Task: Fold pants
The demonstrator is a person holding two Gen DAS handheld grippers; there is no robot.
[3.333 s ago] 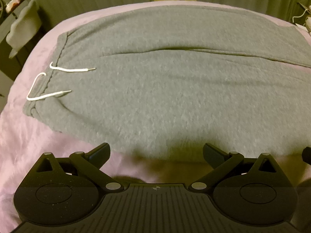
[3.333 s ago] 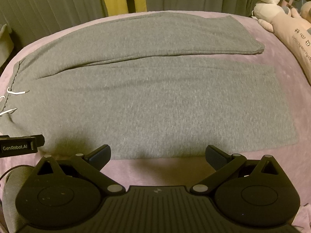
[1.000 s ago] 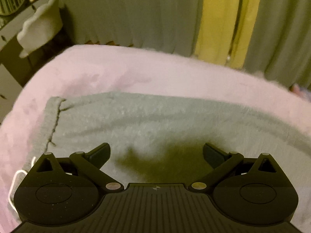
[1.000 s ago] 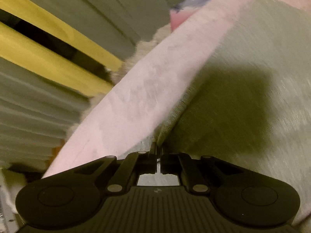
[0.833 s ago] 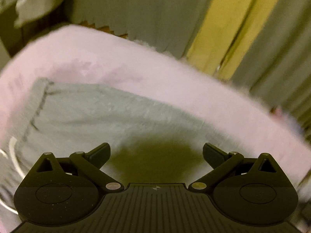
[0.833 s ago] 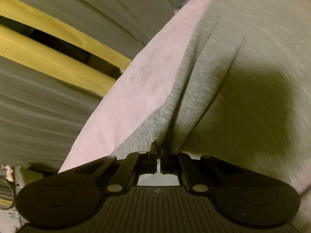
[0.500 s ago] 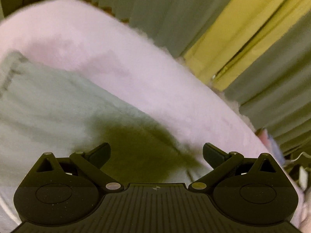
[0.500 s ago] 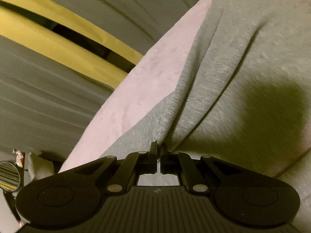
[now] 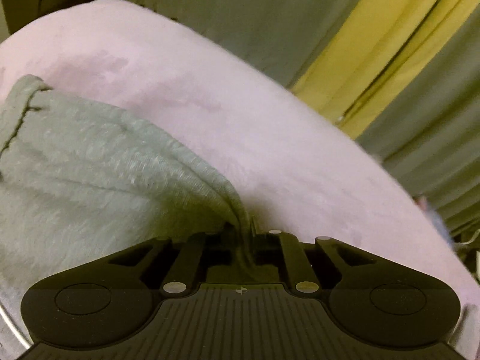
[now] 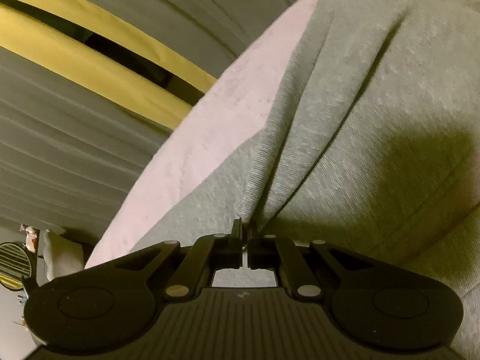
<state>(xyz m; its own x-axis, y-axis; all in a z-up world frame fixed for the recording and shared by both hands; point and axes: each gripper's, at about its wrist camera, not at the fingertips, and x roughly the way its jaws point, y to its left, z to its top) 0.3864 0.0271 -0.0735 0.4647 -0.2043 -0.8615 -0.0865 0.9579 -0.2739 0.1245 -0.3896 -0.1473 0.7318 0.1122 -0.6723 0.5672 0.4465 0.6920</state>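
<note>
Grey sweatpants (image 9: 90, 174) lie on a pink bed cover (image 9: 240, 126). My left gripper (image 9: 244, 228) is shut on the far edge of the pants near the waistband (image 9: 21, 111), and the cloth bunches into a fold at its tips. My right gripper (image 10: 246, 231) is shut on the far edge of a pant leg (image 10: 375, 120). Creases run up from the pinch. The pink cover also shows in the right wrist view (image 10: 216, 126).
Grey and yellow curtains (image 9: 375, 45) hang just behind the far bed edge and also show in the right wrist view (image 10: 90, 69). A small fan (image 10: 13, 264) and furniture stand at the lower left of the right wrist view.
My left gripper has gone from open to shut on the pants' far edge. My right gripper stays shut on the leg edge, which has lifted into longer creases.
</note>
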